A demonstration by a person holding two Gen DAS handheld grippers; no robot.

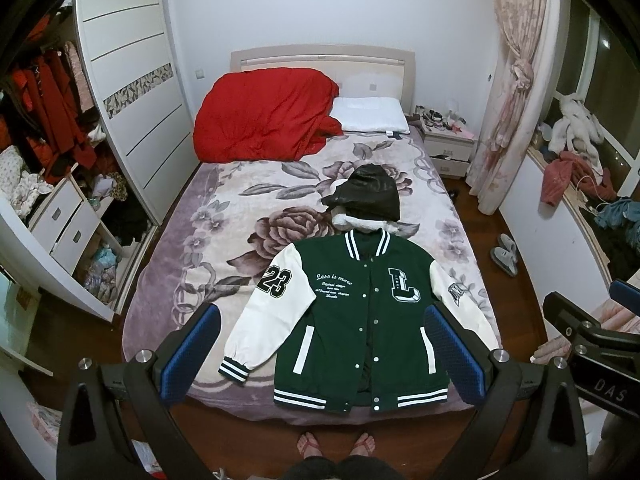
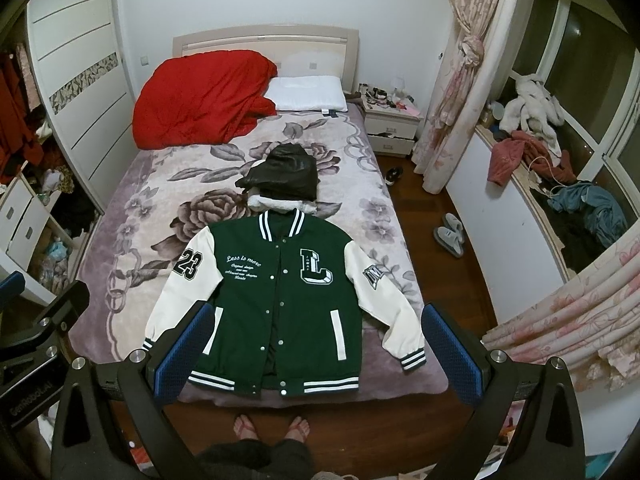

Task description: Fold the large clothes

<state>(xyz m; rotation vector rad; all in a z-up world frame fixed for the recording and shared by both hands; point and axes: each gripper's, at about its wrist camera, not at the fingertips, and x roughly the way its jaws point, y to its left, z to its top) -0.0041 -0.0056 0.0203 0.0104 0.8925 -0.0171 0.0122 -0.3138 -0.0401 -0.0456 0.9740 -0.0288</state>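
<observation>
A green varsity jacket with white sleeves lies flat, front up and snapped shut, at the foot of the bed; it also shows in the right wrist view. A folded black garment sits just beyond its collar, seen too in the right wrist view. My left gripper is open and empty, held above the jacket's hem. My right gripper is open and empty, above the same hem. Neither touches the jacket.
The bed has a floral cover, a red duvet and a white pillow at the head. An open wardrobe stands left. Slippers, a nightstand and a cluttered window ledge are right. The person's feet are at the bed's foot.
</observation>
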